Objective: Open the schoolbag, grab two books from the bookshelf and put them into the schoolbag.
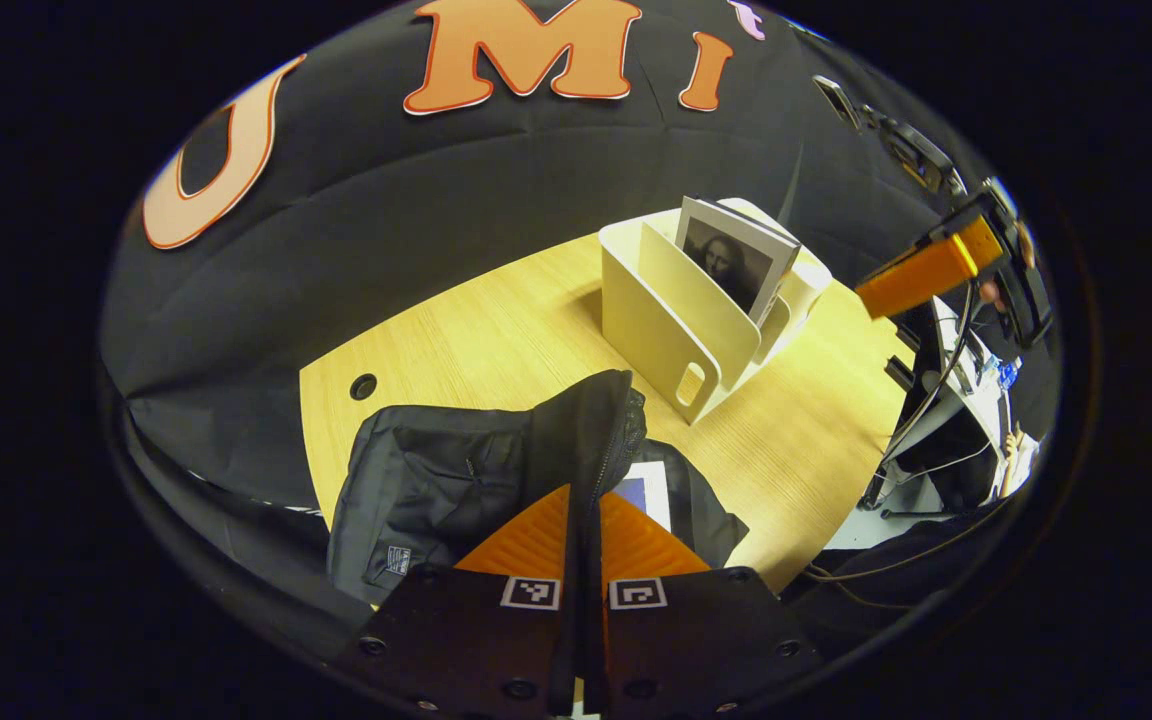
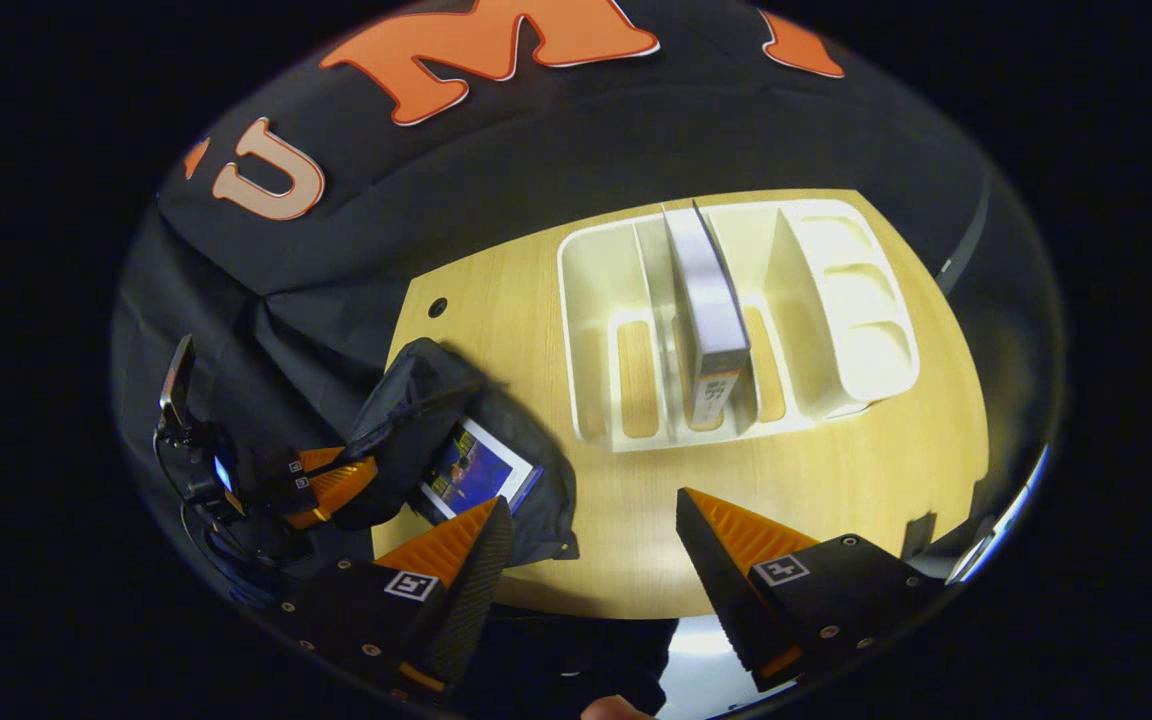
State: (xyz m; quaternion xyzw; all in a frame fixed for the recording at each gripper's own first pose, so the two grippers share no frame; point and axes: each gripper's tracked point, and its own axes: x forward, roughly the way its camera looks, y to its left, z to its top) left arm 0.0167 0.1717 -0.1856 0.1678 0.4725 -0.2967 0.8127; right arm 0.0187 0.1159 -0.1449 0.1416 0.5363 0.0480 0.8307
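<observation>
The black schoolbag (image 1: pixel 456 480) lies at the table's near left, and my left gripper (image 1: pixel 584 492) is shut on its raised zipper flap, holding it open. One book (image 1: pixel 648 495) lies inside the opening. In the right gripper view the same bag (image 2: pixel 406 395) shows that book (image 2: pixel 476 467), with the left gripper (image 2: pixel 328 487) pinching the flap. A second book (image 2: pixel 711 310) stands upright in the white bookshelf (image 2: pixel 836 300), picture cover (image 1: pixel 736 262) facing me. My right gripper (image 2: pixel 591 505) hovers open above the table's front edge, holding nothing.
The wooden table (image 1: pixel 496 330) has a round cable hole (image 1: pixel 363 386) at its far left corner. The bookshelf (image 1: pixel 676 330) stands at the far right. The other gripper (image 1: pixel 921 270) hangs off to the right. Cables and equipment (image 1: pixel 946 420) sit beyond the table's right edge.
</observation>
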